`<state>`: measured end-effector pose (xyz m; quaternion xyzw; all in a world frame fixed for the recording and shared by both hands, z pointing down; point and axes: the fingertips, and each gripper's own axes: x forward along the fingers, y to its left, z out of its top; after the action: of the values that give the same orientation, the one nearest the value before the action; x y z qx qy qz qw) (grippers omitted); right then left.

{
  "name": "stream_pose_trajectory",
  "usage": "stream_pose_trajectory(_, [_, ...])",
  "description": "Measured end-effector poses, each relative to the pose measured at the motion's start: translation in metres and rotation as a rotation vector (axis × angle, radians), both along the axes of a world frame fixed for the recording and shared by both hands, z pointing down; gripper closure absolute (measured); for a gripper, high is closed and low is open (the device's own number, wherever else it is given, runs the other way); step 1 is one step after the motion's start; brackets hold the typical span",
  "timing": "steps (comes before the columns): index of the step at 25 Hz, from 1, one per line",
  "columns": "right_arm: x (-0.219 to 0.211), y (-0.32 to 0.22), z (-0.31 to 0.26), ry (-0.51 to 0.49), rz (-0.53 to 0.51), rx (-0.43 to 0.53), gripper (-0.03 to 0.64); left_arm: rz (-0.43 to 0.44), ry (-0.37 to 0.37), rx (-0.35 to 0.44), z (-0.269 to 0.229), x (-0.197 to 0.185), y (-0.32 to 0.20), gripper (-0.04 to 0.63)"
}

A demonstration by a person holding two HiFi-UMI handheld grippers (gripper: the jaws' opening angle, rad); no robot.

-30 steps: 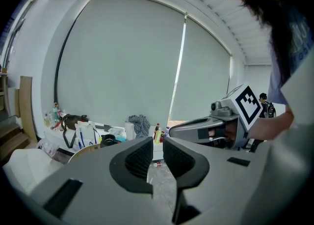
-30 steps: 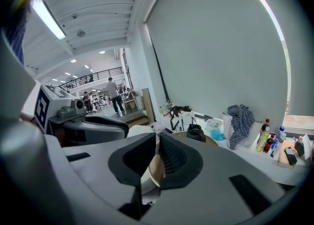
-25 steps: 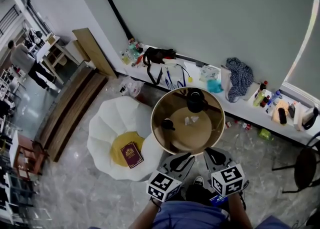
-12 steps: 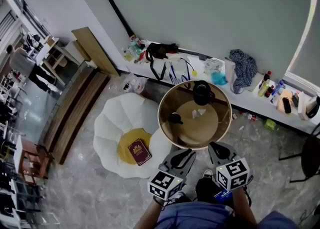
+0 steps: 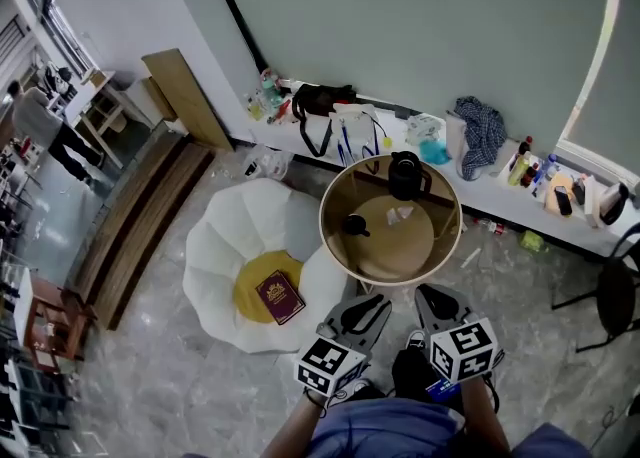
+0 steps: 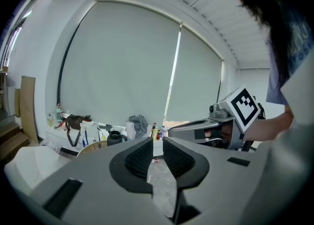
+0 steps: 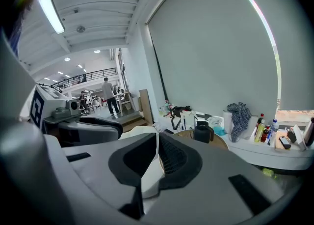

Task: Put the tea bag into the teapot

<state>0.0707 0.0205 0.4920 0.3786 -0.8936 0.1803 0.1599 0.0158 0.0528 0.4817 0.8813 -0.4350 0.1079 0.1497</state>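
While tea bag (image 5: pixel 400 214) lies on table (image 5: pixel 385 258) well ahead, left gripper (image 5: pixel 376 304) gapes slightly, right gripper (image 5: pixel 432 298) just closed, both empty.

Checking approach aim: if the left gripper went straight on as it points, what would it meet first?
The left gripper would probably meet grey marble floor first, right of the round wooden table; depth unclear.

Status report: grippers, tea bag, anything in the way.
Left gripper slightly open, empty. The right gripper has just been closing, jaws now together, empty. Tea bag on round table, before teapot, untouched. Nothing in the way.
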Motion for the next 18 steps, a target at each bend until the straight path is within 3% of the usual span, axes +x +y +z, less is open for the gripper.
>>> stream_pose_trajectory(18, [-0.006, 0.137, -0.016, 0.000, 0.092, 0.063, 0.588, 0.081, 0.047, 0.070, -0.009, -0.009, 0.124, 0.538])
